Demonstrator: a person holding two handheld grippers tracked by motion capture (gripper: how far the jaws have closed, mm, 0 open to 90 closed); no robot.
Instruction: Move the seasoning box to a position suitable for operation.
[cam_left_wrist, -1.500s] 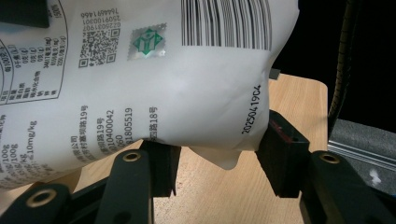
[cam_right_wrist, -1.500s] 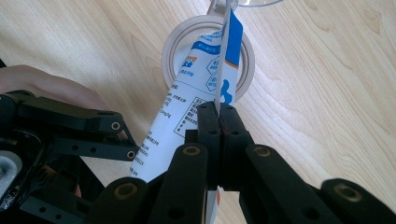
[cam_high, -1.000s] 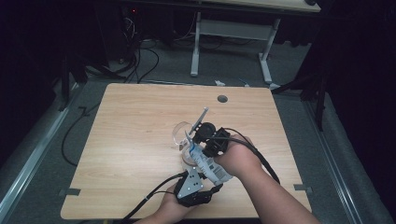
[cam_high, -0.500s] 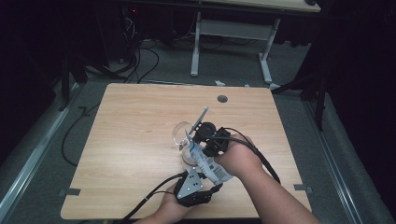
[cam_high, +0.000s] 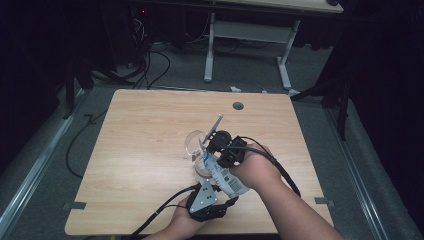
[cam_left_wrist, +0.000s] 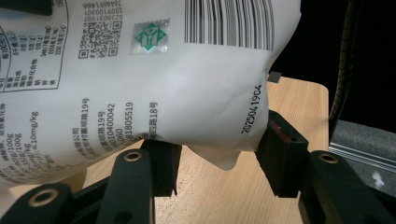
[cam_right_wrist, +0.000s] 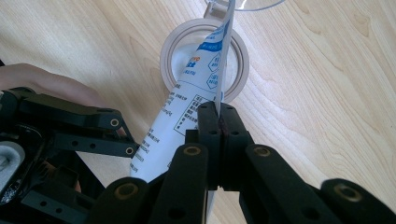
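White pouch (cam_right_wrist: 196, 88), bottom clamped by left gripper (cam_left_wrist: 215, 158), top edge pinched by clenched right gripper (cam_right_wrist: 219, 122), tilted over round container (cam_right_wrist: 204, 60) on table (cam_high: 150, 130): risk of spillage if mouth drifts past rim

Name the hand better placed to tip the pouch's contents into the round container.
Left, probably. Its tongs clamp the full bottom of the white pouch, so lifting there would tip it. The right tongs only pinch the pouch's thin edge above the round container, steadying it.

Wooden table (cam_high: 140, 150) with round cable hole (cam_high: 238, 106); beyond it, desk legs (cam_high: 209, 50) and floor cables (cam_high: 150, 60).
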